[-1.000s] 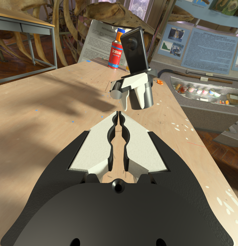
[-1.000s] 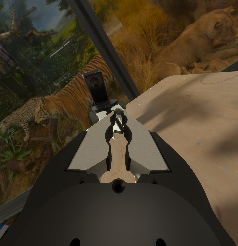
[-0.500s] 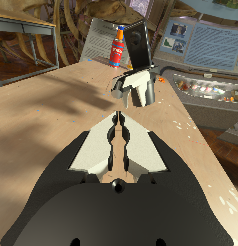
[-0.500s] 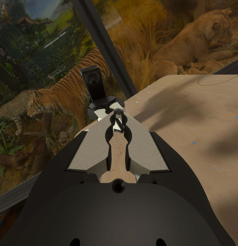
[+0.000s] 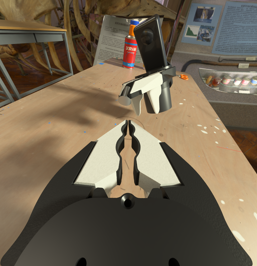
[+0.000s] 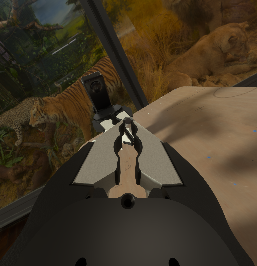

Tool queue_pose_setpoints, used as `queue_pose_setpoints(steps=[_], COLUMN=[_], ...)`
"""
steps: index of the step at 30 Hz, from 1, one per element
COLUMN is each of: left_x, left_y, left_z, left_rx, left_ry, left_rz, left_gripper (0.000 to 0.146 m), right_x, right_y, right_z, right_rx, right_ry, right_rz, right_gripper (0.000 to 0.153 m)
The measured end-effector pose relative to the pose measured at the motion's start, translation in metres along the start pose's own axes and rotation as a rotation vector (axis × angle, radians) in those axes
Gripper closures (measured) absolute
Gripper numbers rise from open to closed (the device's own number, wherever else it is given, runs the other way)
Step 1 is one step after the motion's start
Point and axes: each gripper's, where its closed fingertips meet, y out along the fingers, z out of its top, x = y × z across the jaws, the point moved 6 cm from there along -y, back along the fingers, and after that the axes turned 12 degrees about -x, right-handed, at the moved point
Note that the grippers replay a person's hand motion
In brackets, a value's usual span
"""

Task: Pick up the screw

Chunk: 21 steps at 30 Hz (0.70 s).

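The screw (image 6: 127,120) is a grey metal bolt with a round head. My right gripper (image 6: 127,122) is shut on it at the fingertips and holds it clear above the wooden table (image 6: 196,144). In the left wrist view the right gripper (image 5: 129,93) hovers over the table (image 5: 53,129) with the screw (image 5: 124,99) sticking out toward the left. My left gripper (image 5: 127,122) is shut and empty, low over the table just in front of and below the right one. It also shows in the right wrist view (image 6: 109,123), behind the right fingertips.
A red spray can (image 5: 130,49) and orange scissors (image 5: 184,77) are at the table's far end. The table's right edge drops to a display counter (image 5: 225,86). A grey desk (image 5: 31,33) stands far left. A glass animal diorama (image 6: 67,100) lies beyond the table edge.
The right gripper keeps the screw shut in its fingertips and has shifted slightly, so the background has slid in both views. The left gripper stays shut and empty.
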Motion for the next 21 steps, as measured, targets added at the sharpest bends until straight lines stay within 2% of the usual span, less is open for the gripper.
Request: queue_pose_setpoints(steps=[4, 7, 14, 21], left_x=[0.0, -0.004, -0.025, -0.024], left_y=[0.001, -0.002, -0.024, -0.024], left_z=[-0.001, -0.001, 0.0, 0.001], left_rx=[-0.022, -0.028, 0.117, 0.129], left_ry=[0.011, 0.004, -0.101, -0.09], left_rz=[0.007, 0.035, 0.122, 0.12], left_gripper=[0.145, 0.145, 0.145, 0.145], right_x=[0.001, 0.004, 0.013, 0.017], right_y=[-0.003, -0.007, -0.018, -0.022], right_z=[0.004, 0.007, -0.035, -0.049], right_rx=[0.036, 0.023, -0.275, -0.381], right_ry=[-0.012, -0.014, 0.066, 0.11], right_rz=[-0.019, -0.081, -0.424, -0.528], right_gripper=[0.145, 0.145, 0.145, 0.145])
